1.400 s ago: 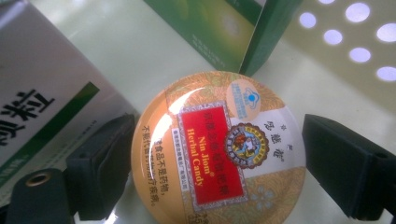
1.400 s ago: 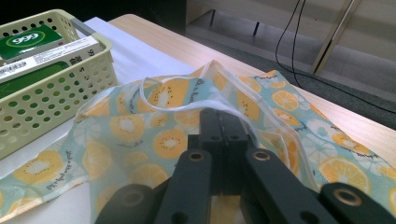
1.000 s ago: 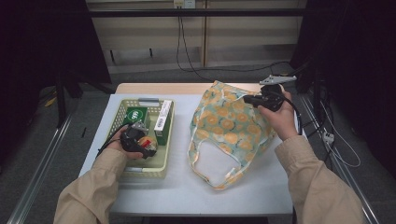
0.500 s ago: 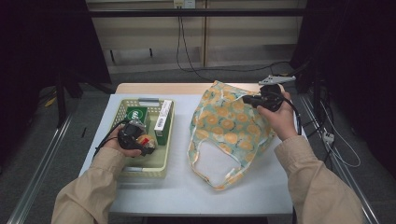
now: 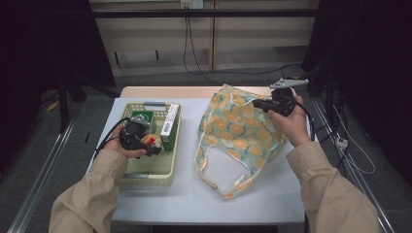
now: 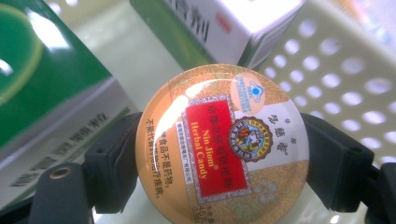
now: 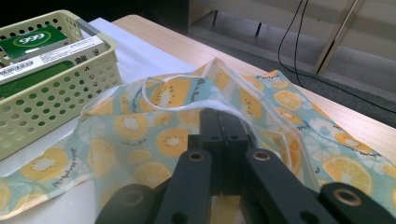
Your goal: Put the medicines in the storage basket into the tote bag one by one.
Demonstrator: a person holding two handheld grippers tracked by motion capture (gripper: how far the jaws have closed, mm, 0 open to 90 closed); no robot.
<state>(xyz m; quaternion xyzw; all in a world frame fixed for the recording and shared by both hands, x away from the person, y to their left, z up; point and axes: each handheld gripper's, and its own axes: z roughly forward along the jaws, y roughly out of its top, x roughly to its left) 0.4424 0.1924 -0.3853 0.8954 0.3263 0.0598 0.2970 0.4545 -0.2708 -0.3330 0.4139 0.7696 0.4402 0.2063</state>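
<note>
The left gripper squeezes a round candy tin from both sides, low inside the yellow basket. I think it should lift the tin straight up, slowly, so it does not bump the green boxes just beside it. The basket also holds a long white box. On the right, the right gripper is pinched tight on the edge of the fruit bag, holding its mouth up.
</note>
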